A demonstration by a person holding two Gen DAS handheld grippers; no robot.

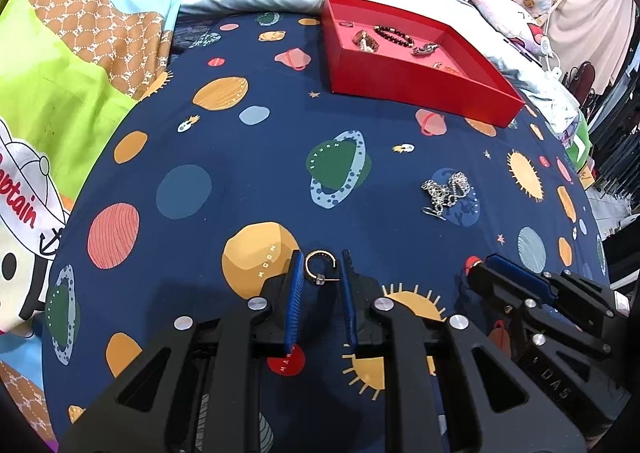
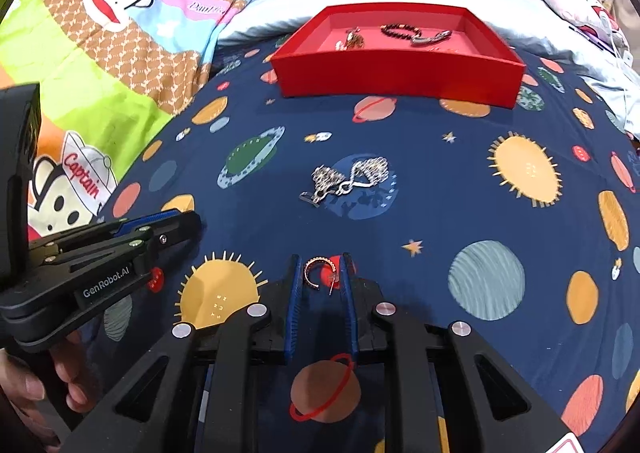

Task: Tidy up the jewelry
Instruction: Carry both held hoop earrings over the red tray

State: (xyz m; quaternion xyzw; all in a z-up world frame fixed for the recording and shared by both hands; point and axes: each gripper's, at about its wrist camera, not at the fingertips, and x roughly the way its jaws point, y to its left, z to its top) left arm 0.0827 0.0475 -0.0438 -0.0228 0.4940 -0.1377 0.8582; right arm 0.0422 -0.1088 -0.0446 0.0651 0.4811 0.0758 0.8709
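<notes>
Currently, your left gripper (image 1: 322, 267) holds a gold hoop earring (image 1: 319, 267) between its blue pads (image 1: 295, 273), low in the centre of the left wrist frame, over the navy planet-print sheet (image 1: 248, 177). Your right gripper (image 2: 320, 273) is clamped on a rose-gold hoop earring (image 2: 316, 272), low centre in the right wrist frame. A silver chain (image 2: 347, 177) lies loose on the sheet mid-frame, well apart from both grippers. The red tray (image 2: 400, 71) sits at the upper centre, containing a dark bead bracelet (image 2: 400, 30) and other small pieces.
</notes>
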